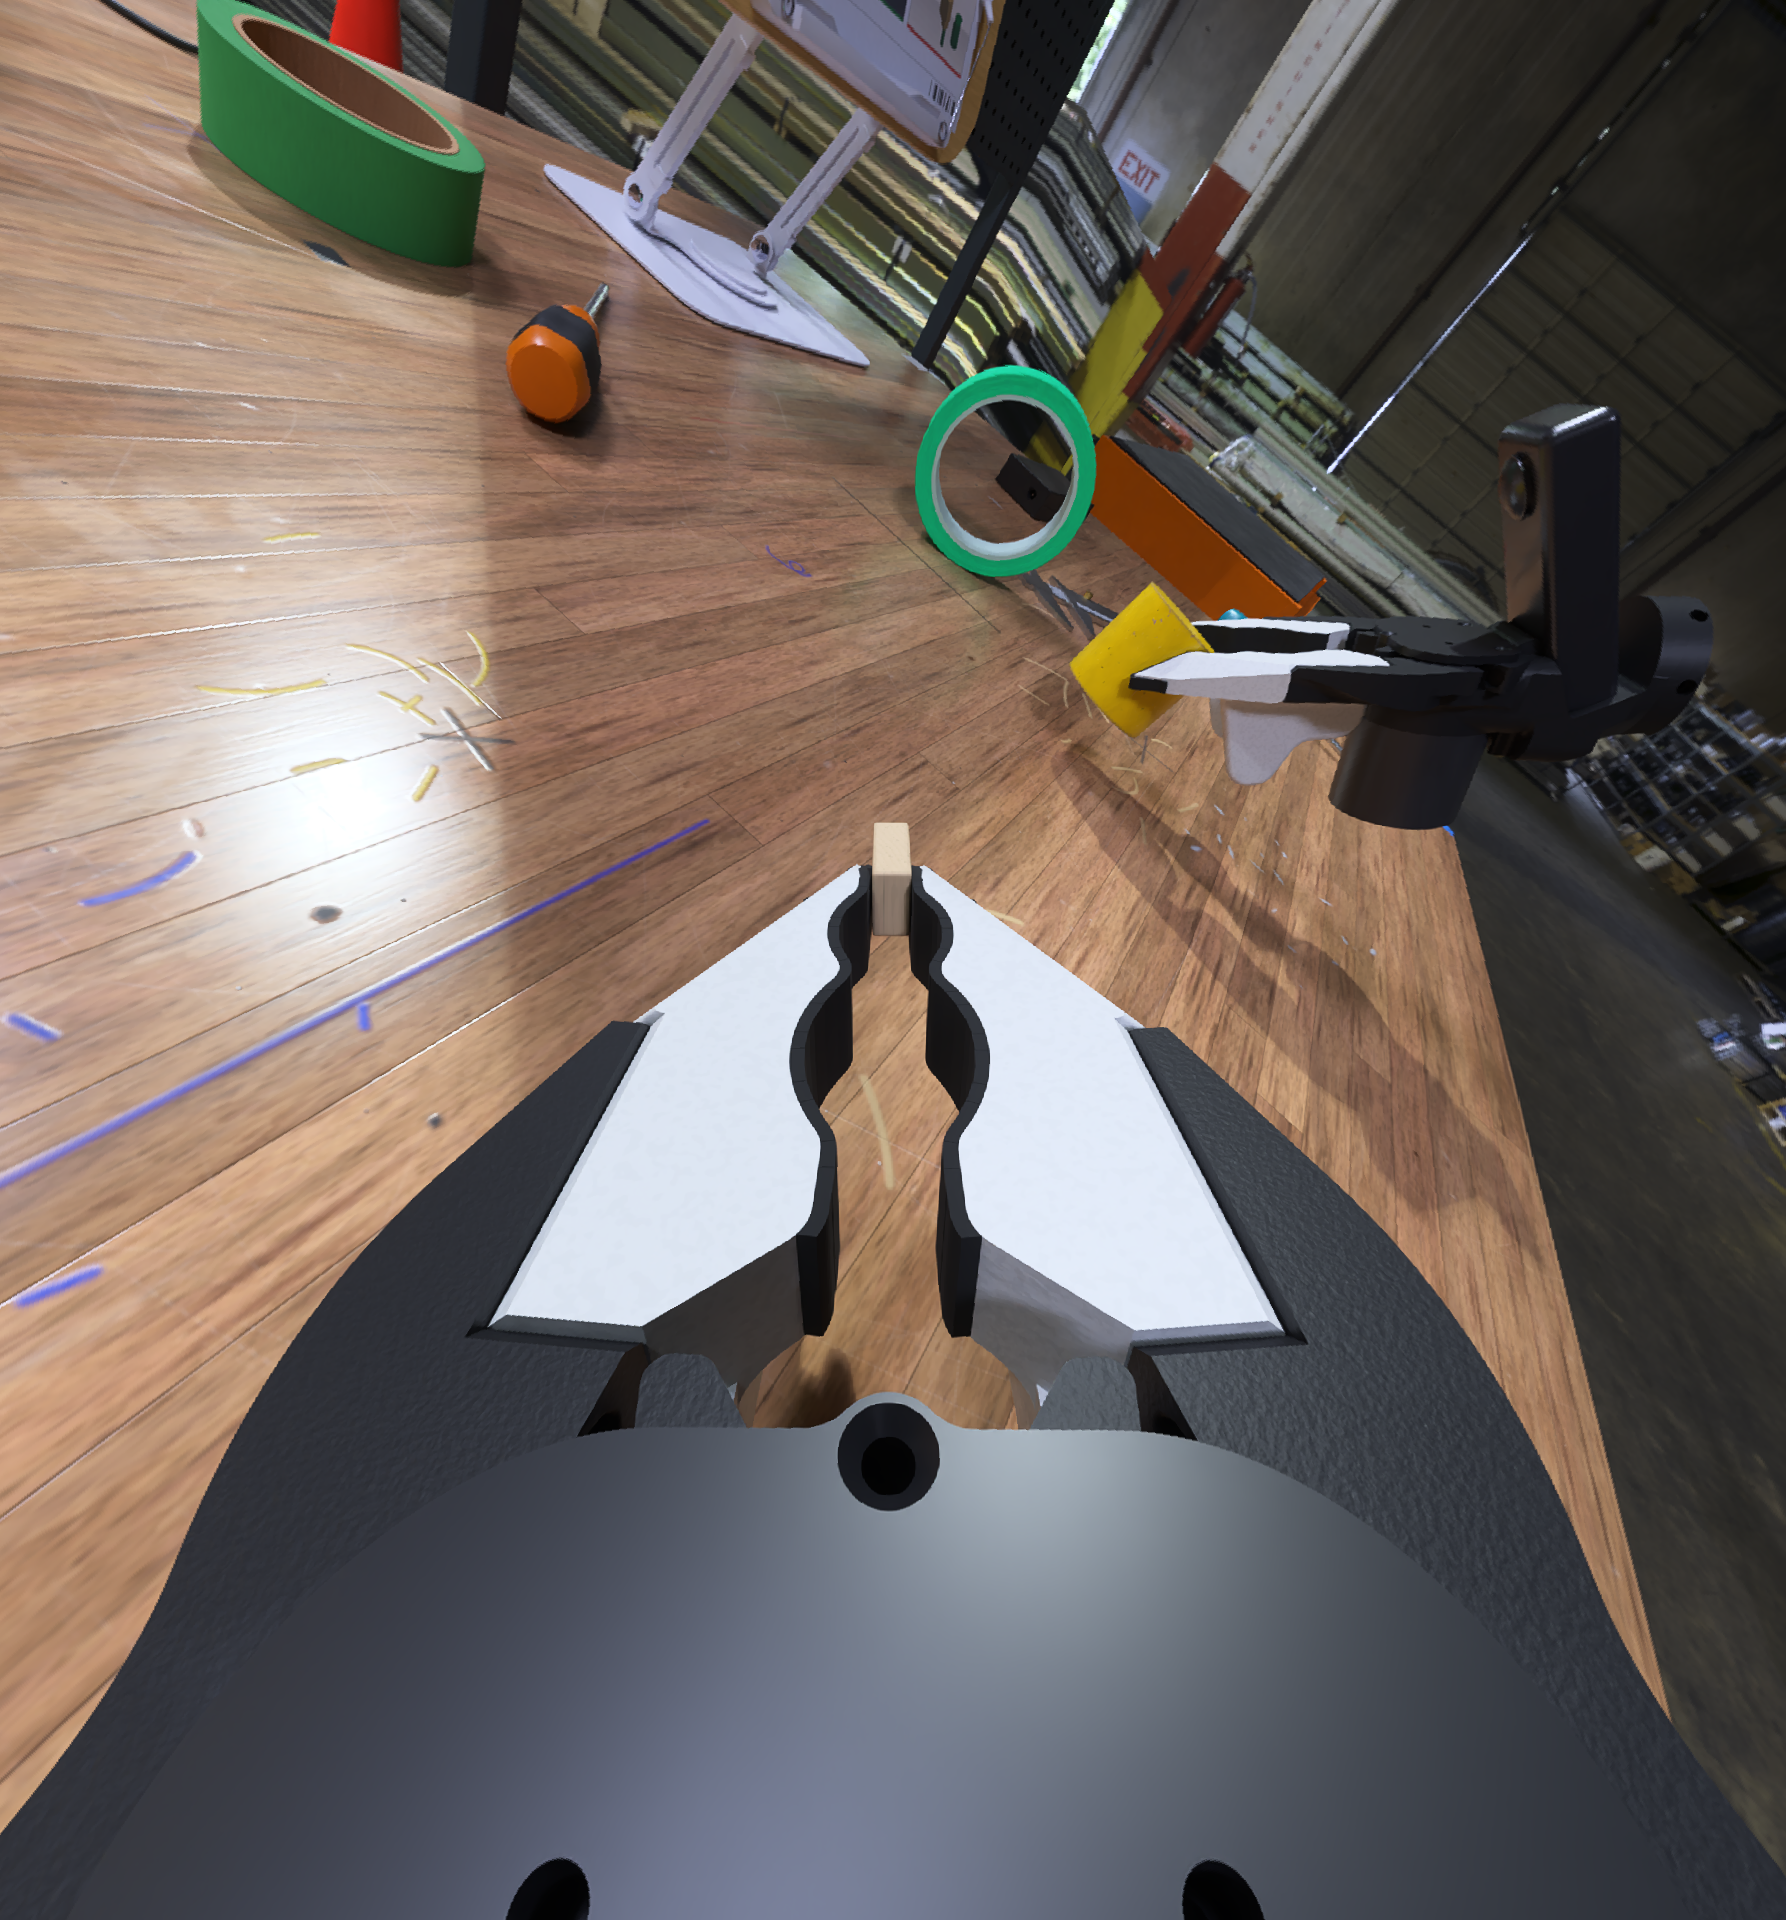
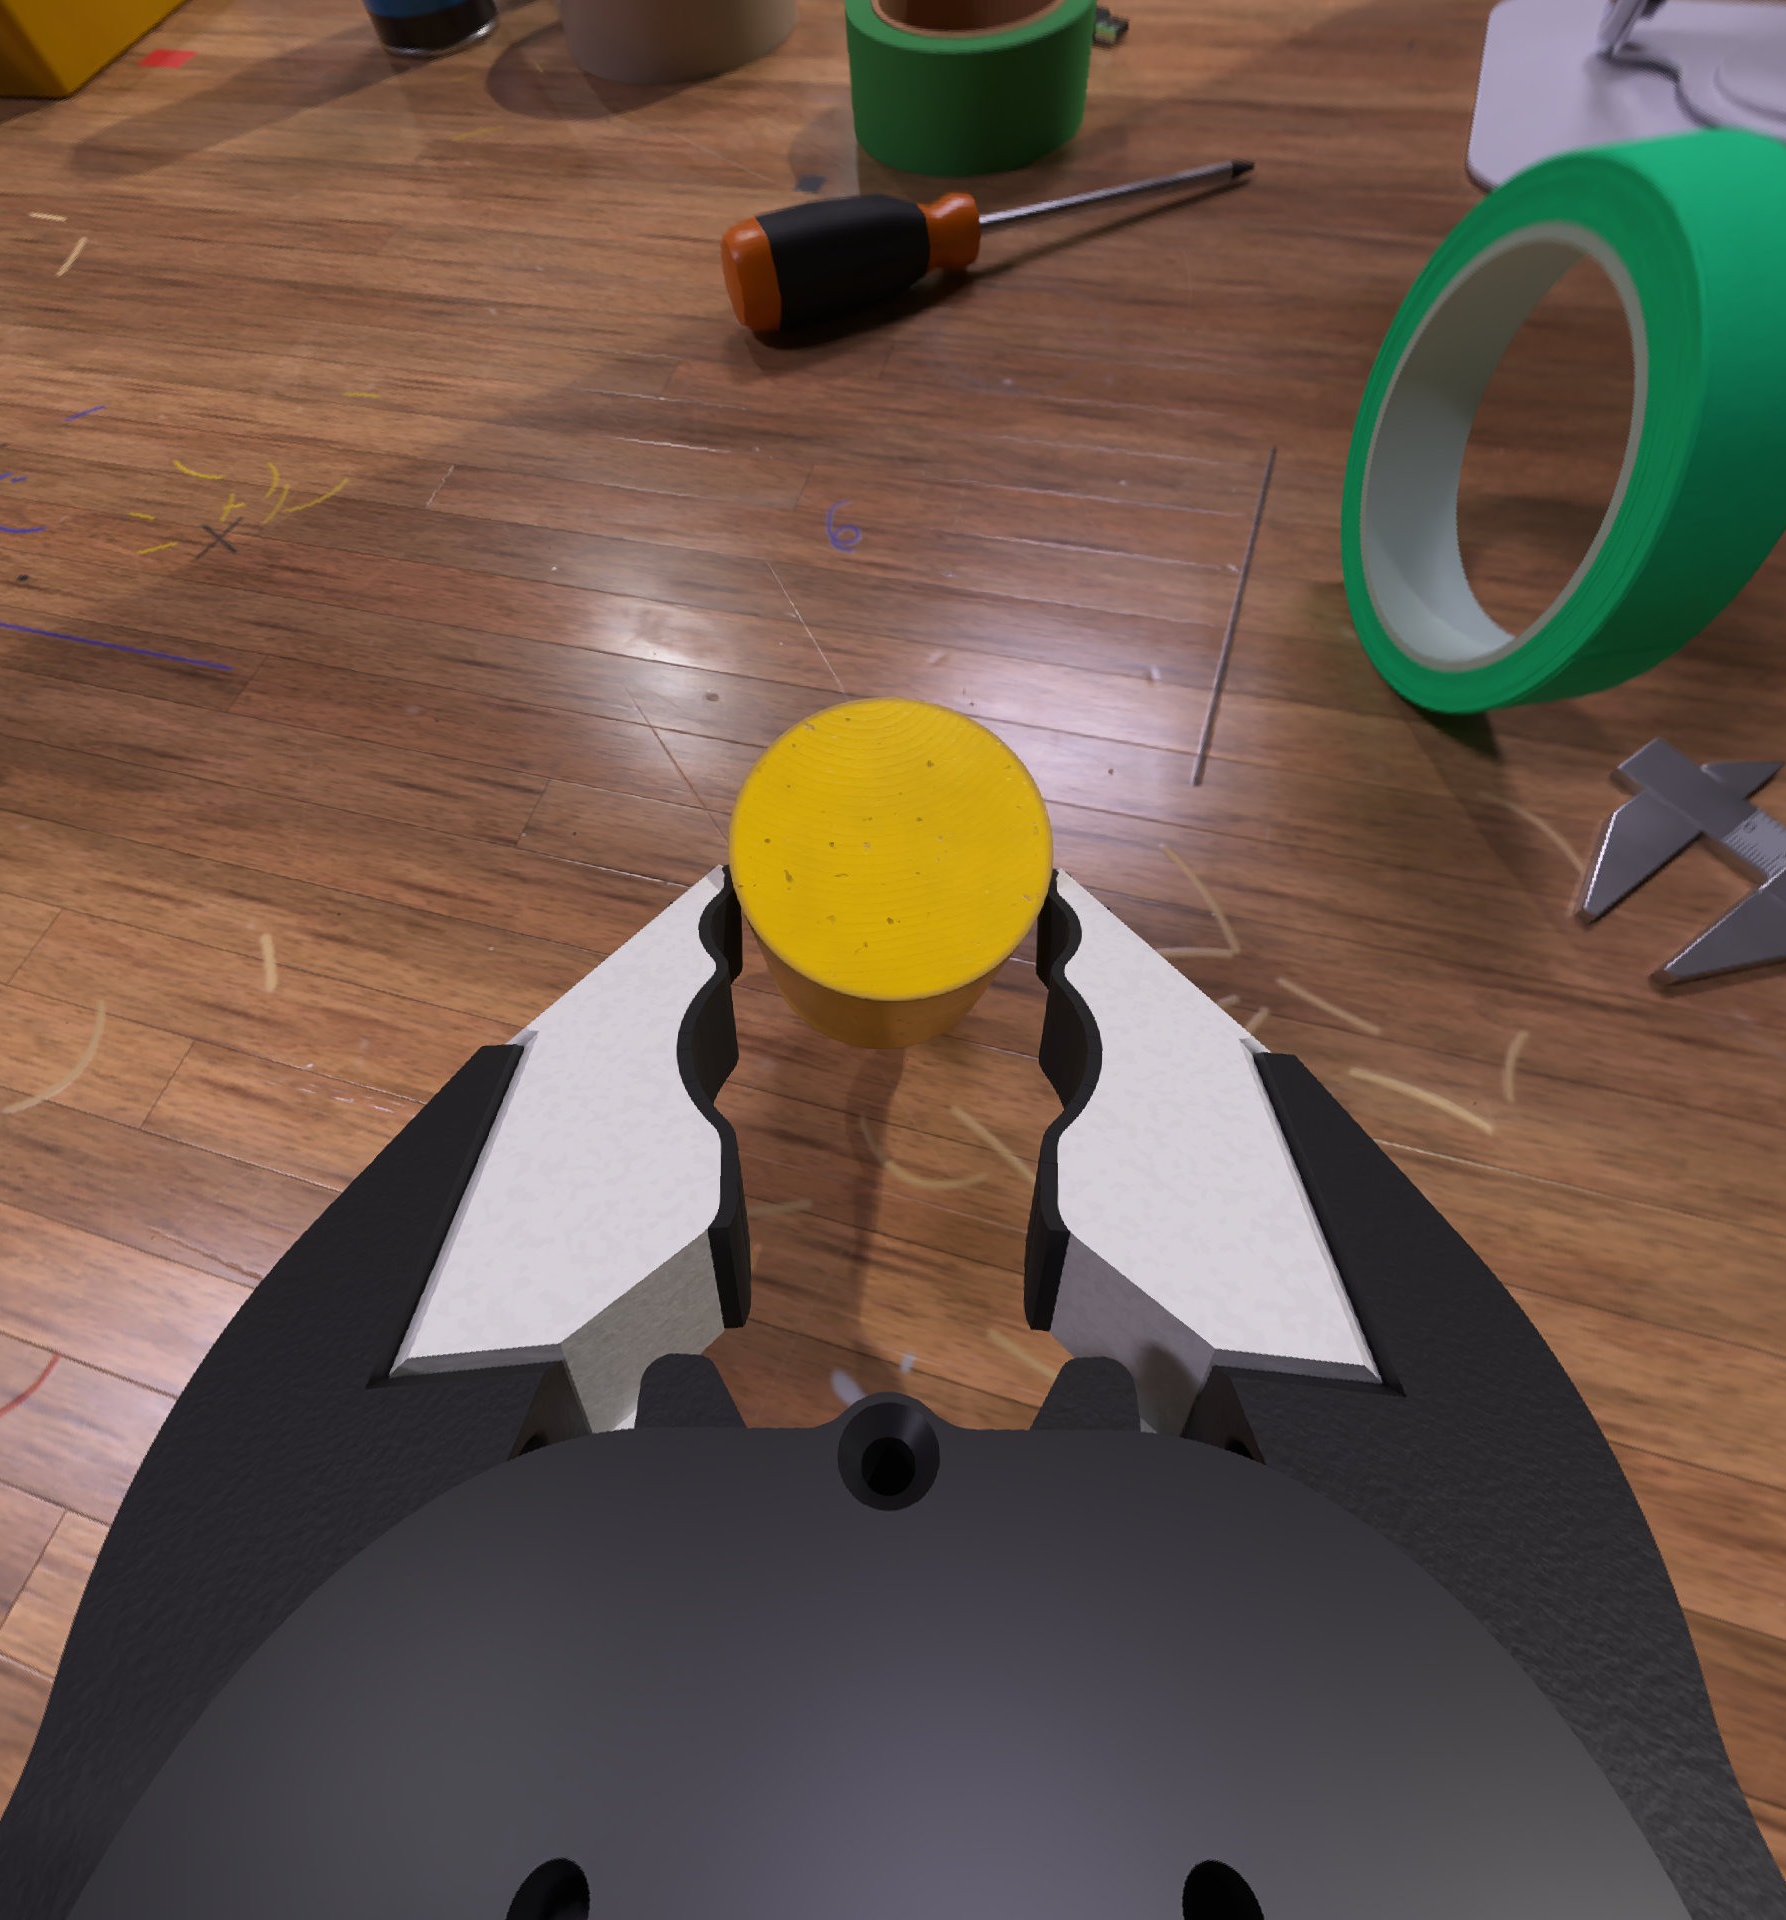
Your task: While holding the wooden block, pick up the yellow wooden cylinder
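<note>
My left gripper (image 1: pixel 890 883) is shut on a small pale wooden block (image 1: pixel 890 871), pinched upright between its fingertips above the wooden table. My right gripper (image 2: pixel 889 914) is shut on the yellow wooden cylinder (image 2: pixel 889 847), its tips pressing both sides just under the round top face. In the left wrist view the right gripper (image 1: pixel 1169 660) shows at the right, holding the yellow cylinder (image 1: pixel 1123 665) tilted and a little above the table. A shadow lies on the table under the cylinder.
A bright green tape roll (image 2: pixel 1606 416) stands on edge to the right, also in the left wrist view (image 1: pixel 1005 470). A darker green tape roll (image 2: pixel 972 78), an orange-black screwdriver (image 2: pixel 847 255), a metal caliper (image 2: pixel 1720 862) and a white stand base (image 1: pixel 702 249) lie around. The table edge (image 1: pixel 1554 1195) runs at the right.
</note>
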{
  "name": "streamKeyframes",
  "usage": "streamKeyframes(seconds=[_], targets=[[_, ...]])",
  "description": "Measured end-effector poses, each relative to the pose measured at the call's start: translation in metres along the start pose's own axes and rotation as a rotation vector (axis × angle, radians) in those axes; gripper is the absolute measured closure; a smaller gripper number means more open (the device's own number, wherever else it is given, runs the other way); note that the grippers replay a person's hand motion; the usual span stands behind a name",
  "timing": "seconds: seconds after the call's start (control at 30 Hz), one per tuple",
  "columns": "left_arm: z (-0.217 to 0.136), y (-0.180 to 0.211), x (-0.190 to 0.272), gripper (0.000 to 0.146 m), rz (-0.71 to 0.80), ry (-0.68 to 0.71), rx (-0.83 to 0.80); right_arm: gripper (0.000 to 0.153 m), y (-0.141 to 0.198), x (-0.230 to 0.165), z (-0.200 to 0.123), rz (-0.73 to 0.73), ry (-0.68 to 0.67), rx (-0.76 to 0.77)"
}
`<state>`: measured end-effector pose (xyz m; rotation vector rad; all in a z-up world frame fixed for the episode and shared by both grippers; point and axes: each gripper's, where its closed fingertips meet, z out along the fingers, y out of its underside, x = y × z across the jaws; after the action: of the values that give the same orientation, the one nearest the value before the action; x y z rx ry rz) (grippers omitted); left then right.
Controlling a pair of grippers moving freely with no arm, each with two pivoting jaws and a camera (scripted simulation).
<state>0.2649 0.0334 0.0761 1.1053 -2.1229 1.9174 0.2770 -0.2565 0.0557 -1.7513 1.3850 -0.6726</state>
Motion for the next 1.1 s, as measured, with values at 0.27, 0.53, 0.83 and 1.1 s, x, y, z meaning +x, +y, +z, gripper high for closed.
streamKeyframes(seconds=[0.27,0.53,0.83,1.1], targets=[[0.001,0.0,-0.001,0.14,0.002,-0.007,-0.002,0.095,0.009,0.004,0.005,0.038,-0.007,-0.026],[0.0,-0.001,-0.001,0.14,-0.002,-0.006,0.005,0.095,-0.028,0.004,-0.013,0.016,0.043,0.063],[-0.004,-0.004,0.001,0.141,0.005,0.001,0.017,0.095,-0.064,-0.059,0.038,0.054,-0.01,-0.045],[-0.011,-0.011,-0.003,0.141,-0.004,0.002,0.046,0.095,-0.038,-0.054,0.068,0.004,0.079,-0.264]])
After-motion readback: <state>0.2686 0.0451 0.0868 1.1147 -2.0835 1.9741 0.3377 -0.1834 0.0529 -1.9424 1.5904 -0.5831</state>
